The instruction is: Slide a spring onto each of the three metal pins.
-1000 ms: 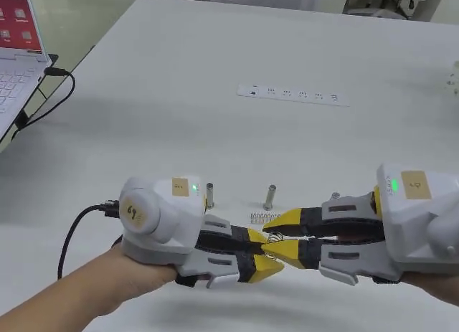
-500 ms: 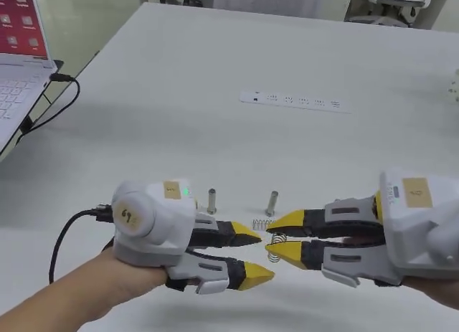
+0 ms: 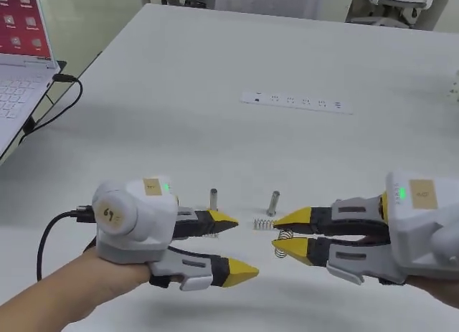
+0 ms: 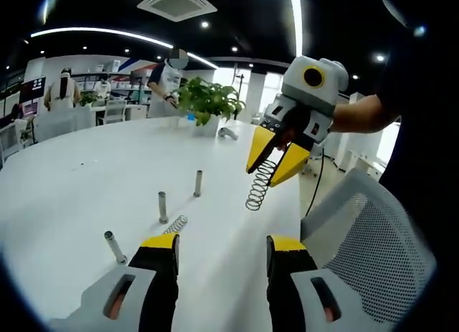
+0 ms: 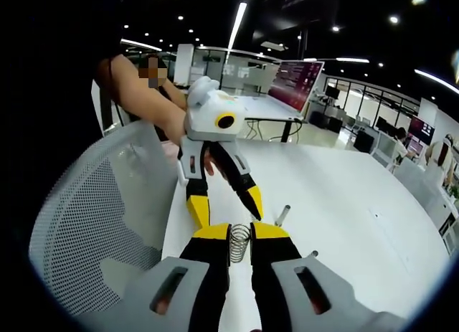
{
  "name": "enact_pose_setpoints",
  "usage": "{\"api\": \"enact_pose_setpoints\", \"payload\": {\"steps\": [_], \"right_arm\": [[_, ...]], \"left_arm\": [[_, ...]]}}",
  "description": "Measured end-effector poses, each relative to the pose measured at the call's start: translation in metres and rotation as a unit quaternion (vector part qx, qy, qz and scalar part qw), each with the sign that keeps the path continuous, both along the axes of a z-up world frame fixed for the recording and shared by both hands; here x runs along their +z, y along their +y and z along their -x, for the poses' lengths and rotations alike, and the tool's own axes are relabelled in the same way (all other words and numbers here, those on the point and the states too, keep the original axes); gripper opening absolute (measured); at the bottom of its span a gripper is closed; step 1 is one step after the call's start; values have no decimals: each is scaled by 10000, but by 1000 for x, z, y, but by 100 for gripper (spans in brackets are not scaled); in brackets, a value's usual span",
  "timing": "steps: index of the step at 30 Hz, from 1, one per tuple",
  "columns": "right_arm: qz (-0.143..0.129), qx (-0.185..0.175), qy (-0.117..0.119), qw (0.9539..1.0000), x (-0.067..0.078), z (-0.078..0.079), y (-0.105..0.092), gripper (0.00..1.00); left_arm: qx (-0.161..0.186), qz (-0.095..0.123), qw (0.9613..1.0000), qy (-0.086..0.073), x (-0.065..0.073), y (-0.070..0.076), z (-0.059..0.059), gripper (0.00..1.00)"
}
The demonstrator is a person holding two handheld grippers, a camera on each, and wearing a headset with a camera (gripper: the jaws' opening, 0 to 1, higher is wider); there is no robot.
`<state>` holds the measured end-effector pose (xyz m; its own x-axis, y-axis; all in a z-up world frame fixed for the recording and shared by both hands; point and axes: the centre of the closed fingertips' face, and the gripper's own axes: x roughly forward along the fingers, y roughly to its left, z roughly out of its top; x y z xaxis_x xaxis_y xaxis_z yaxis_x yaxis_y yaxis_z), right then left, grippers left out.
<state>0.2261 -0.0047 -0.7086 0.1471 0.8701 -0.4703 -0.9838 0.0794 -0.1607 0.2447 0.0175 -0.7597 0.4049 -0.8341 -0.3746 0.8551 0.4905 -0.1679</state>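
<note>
Just above the table (image 3: 215,131), near the pins, the right gripper (image 3: 277,231) pinches a spring (image 4: 259,185) by one end, its jaws closed only as far as the coil allows. The left gripper (image 3: 245,246) hangs wide open and empty opposite. The three pins (image 4: 163,206) stand bare, a second spring (image 3: 263,224) lying just beside the middle one. Dangling from so light a hold, the gripped spring could swing off-axis, catch a pin's top, and pop free or tip the pin over.
</note>
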Motion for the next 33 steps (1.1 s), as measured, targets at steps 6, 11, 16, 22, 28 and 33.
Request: {"api": "enact_pose_setpoints", "payload": {"steps": [6,11,16,22,28,33], "right_arm": [[7,-109,31,9999,-3,-5,-3,8],[5,-165,37,9999,-4,-8,-5,8],[16,-240,-3,9997,-5,-13,-8,8],[22,-289,-22,9996,-7,-15,-11,8],[37,-308,-93,9995,-11,-19,-15,8],[83,-370,-171,9991,-15,-23,-18,8]], "left_arm": [[268,122,9996,1,2,11,-5,63],[548,71,9985,-11,0,27,-12,71],[795,-39,9968,-55,-6,43,-17,84],[1054,-134,9943,-79,-10,60,-21,98],[1245,-170,9921,-24,-12,71,-24,98],[1388,-162,9902,-14,-11,80,-28,98]]}}
